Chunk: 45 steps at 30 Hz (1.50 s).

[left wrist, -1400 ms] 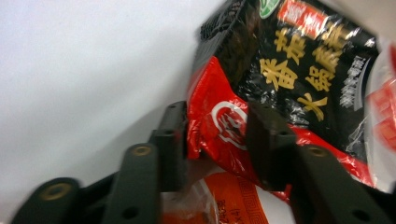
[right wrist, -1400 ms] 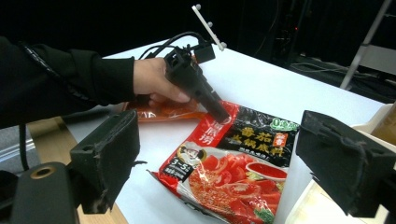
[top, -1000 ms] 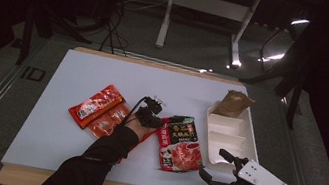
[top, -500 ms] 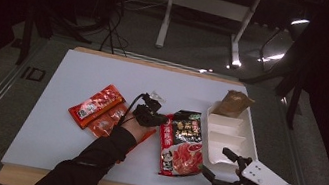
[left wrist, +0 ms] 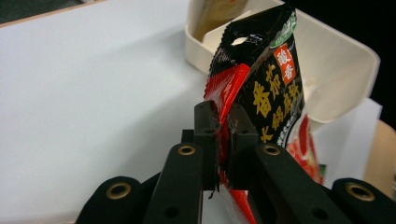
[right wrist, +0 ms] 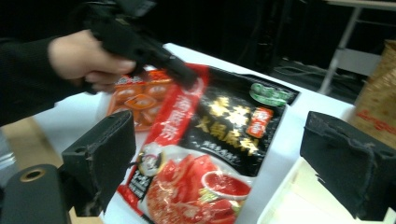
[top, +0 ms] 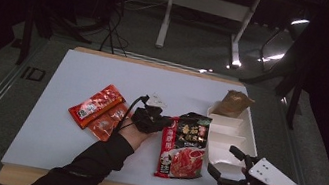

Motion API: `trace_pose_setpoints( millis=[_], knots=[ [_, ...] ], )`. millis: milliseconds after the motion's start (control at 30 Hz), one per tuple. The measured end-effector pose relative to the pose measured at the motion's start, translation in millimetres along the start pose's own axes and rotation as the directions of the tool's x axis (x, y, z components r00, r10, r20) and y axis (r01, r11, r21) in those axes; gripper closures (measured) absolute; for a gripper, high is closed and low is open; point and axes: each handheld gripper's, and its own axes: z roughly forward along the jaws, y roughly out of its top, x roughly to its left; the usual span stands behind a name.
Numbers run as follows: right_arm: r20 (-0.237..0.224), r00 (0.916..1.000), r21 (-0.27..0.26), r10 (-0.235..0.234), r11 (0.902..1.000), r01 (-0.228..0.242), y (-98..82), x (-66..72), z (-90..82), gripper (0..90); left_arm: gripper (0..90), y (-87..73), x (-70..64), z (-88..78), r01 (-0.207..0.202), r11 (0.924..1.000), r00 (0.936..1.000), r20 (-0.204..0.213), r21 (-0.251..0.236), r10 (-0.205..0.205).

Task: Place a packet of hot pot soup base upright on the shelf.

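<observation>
The left tool is clamped on the edge of the sauce packet, tilting it off the counter beside the tray; next, probably carrying it over a compartment while the right tool waits open-jawed.

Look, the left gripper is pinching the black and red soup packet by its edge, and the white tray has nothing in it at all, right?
Not quite. The left gripper does pinch the black and red soup packet by its edge, but the white tray is not bare: a brown packet leans in its far compartment, as the high view shows.
</observation>
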Motion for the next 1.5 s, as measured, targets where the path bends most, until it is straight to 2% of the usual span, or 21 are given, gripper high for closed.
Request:
trace_pose_setpoints(
  millis=[100,200,267,333,367,500,567,633,667,733,767,867,933,1100,1233,1300,1333,1367,1400,1433,1500],
  knots=[
    [-0.013,0.9997,-0.003,0.019,0.9998,-0.019,-1.2,-3.3,-0.3,10.5,86.1,0.0,-4.9,-6.2,-0.003,0.9998,0.9997,0.023,-0.020,0.003],
    [0.000,0.9995,-0.027,-0.030,0.9992,0.030,-0.4,-4.7,-2.3,14.4,86.0,-0.6,-8.8,-11.2,-0.002,0.9992,0.9991,0.042,-0.040,0.004],
    [-0.025,0.9992,-0.053,-0.030,0.9982,0.028,1.1,-6.4,-3.9,15.2,86.0,-0.7,-10.4,-13.9,-0.005,0.9987,0.9985,0.053,-0.050,0.008],
    [-0.027,0.9993,-0.057,-0.027,0.9981,0.025,1.9,-6.5,-4.7,15.2,86.1,-0.6,-13.0,-17.4,-0.006,0.9981,0.9980,0.062,-0.061,0.010],
    [-0.030,0.9991,-0.050,-0.029,0.9984,0.028,4.9,-6.1,-5.8,13.7,86.1,-0.3,-13.9,-18.9,-0.003,0.9978,0.9972,0.074,-0.066,0.008],
    [0.012,0.9999,0.001,0.000,1.0000,0.000,8.5,-6.1,-6.2,10.5,86.3,2.2,-20.4,-26.4,-0.042,0.9961,0.9950,0.088,-0.078,0.048],
    [0.026,0.9996,-0.002,-0.004,1.0000,0.004,8.9,-6.3,-4.9,10.4,86.3,3.5,-23.7,-30.3,-0.047,0.9953,0.9935,0.100,-0.085,0.055],
    [0.006,1.0000,0.000,0.005,1.0000,-0.005,9.9,-6.6,-3.9,10.5,86.2,4.6,-27.1,-34.3,-0.059,0.9937,0.9925,0.101,-0.095,0.069],
    [0.001,1.0000,0.003,0.005,1.0000,-0.005,10.8,-6.6,-2.7,10.5,86.1,5.4,-27.5,-36.3,-0.060,0.9932,0.9908,0.115,-0.100,0.071],
    [0.000,1.0000,0.010,0.006,0.9999,-0.006,12.7,-6.8,-0.6,10.5,86.2,7.1,-28.4,-40.8,-0.060,0.9916,0.9906,0.115,-0.115,0.073],
    [-0.011,0.9998,0.014,0.015,0.9998,-0.015,13.7,-7.5,0.7,10.5,86.2,8.3,-27.8,-43.1,-0.051,0.9910,0.9889,0.132,-0.124,0.068],
    [-0.007,0.9996,0.021,0.027,0.9994,-0.027,17.6,-9.4,3.2,14.9,86.3,10.9,-26.1,-49.5,-0.039,0.9869,0.9867,0.150,-0.156,0.063],
    [-0.020,0.9988,0.019,0.044,0.9989,-0.044,21.1,-12.0,5.7,16.8,86.2,12.7,-25.7,-53.7,-0.035,0.9828,0.9826,0.173,-0.182,0.067],
    [-0.057,0.9970,0.015,0.053,0.9985,-0.052,31.6,-13.8,13.2,29.9,86.2,15.4,-27.1,-58.4,-0.048,0.9739,0.9736,0.208,-0.222,0.095],
    [-0.088,0.9931,0.035,0.078,0.9966,-0.075,34.5,-18.2,21.8,45.5,86.2,14.1,-28.2,-56.7,-0.049,0.9713,0.9722,0.212,-0.233,0.100],
    [-0.096,0.9912,0.038,0.092,0.9953,-0.089,34.0,-19.7,23.9,46.4,86.1,13.8,-28.4,-56.5,-0.047,0.9714,0.9722,0.213,-0.233,0.098],
    [-0.098,0.9899,0.042,0.103,0.9942,-0.099,33.5,-20.7,25.3,51.8,86.1,13.1,-28.9,-55.9,-0.046,0.9708,0.9729,0.210,-0.236,0.097],
    [-0.123,0.9852,0.047,0.119,0.9923,-0.114,32.4,-23.3,27.5,59.6,86.2,13.2,-28.5,-55.8,-0.042,0.9711,0.9726,0.213,-0.235,0.094],
    [-0.135,0.9827,0.051,0.127,0.9913,-0.121,32.5,-23.9,28.0,63.2,86.1,13.2,-28.0,-55.7,-0.039,0.9715,0.9714,0.219,-0.234,0.092],
    [-0.155,0.9791,0.054,0.131,0.9908,-0.124,33.1,-24.3,28.3,64.0,86.1,12.8,-27.4,-55.8,-0.038,0.9701,0.9717,0.218,-0.240,0.092],
    [-0.155,0.9818,0.060,0.109,0.9931,-0.101,35.7,-23.1,28.4,65.4,86.1,12.5,-25.9,-56.0,-0.039,0.9697,0.9703,0.223,-0.241,0.094]
  ],
)
